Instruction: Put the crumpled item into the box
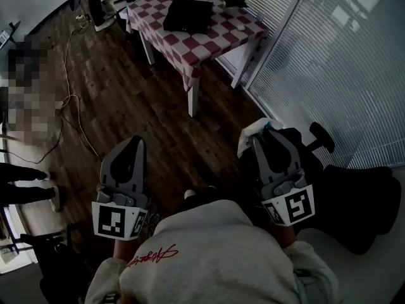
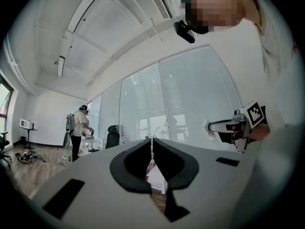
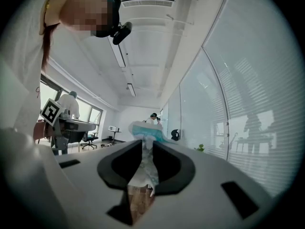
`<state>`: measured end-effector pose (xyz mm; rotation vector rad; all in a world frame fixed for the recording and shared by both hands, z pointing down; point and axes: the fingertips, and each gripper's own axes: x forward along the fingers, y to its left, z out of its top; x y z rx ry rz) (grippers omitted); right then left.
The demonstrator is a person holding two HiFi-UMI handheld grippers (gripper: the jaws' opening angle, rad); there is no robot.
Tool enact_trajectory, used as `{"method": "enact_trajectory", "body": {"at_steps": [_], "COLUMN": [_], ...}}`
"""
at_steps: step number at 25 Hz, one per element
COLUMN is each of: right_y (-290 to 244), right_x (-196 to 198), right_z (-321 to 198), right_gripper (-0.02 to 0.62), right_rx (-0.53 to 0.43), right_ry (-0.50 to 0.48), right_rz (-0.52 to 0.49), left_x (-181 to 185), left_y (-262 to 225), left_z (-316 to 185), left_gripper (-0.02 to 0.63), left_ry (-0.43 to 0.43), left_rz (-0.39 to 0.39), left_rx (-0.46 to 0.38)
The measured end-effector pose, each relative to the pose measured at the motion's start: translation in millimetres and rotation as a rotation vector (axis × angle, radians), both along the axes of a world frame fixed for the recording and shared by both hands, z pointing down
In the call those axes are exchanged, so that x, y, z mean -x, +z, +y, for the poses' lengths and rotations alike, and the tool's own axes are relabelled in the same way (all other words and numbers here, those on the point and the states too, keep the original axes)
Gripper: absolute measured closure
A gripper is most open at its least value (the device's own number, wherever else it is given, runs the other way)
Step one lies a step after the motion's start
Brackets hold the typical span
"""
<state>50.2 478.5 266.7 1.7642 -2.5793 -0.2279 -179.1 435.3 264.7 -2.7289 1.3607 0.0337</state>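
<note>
Far from the box [image 1: 188, 14], the right gripper [image 3: 147, 147] fingers pinch the soft, probably light crumpled wad [image 3: 144, 129] mid-body, while the left gripper [image 2: 152, 141] fingers are closed on nothing.

Dressed in a light grey sweatshirt [image 1: 215, 252] with red script lettering [image 1: 152, 255] on the front and loose sleeves [image 1: 314, 272]. Fitted with a black camera [image 3: 121, 31] at the head. Equipped with a left gripper [image 1: 135, 143] and right gripper [image 1: 258, 138] of matte grey plastic, tapered, with black-lined fingers [image 2: 128, 165] and dark rectangular slots. Topped at each rear by a white cube [image 1: 118, 220] bearing black square markers.
</note>
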Motion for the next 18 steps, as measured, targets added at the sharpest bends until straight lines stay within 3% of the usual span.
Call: {"method": "enact_trajectory", "body": {"at_steps": [18], "right_y": [7.1], "right_x": [23.0], "right_z": [-13.6], "right_gripper": [0.517], "right_rx": [0.009], "right_ry": [-0.001], "right_rz": [-0.002], "left_x": [22.0], "left_y": [2.7], "left_z": [-15.1], "left_gripper": [0.580], "left_ry": [-0.007], "left_rz": [0.020], "left_rx": [0.001]}}
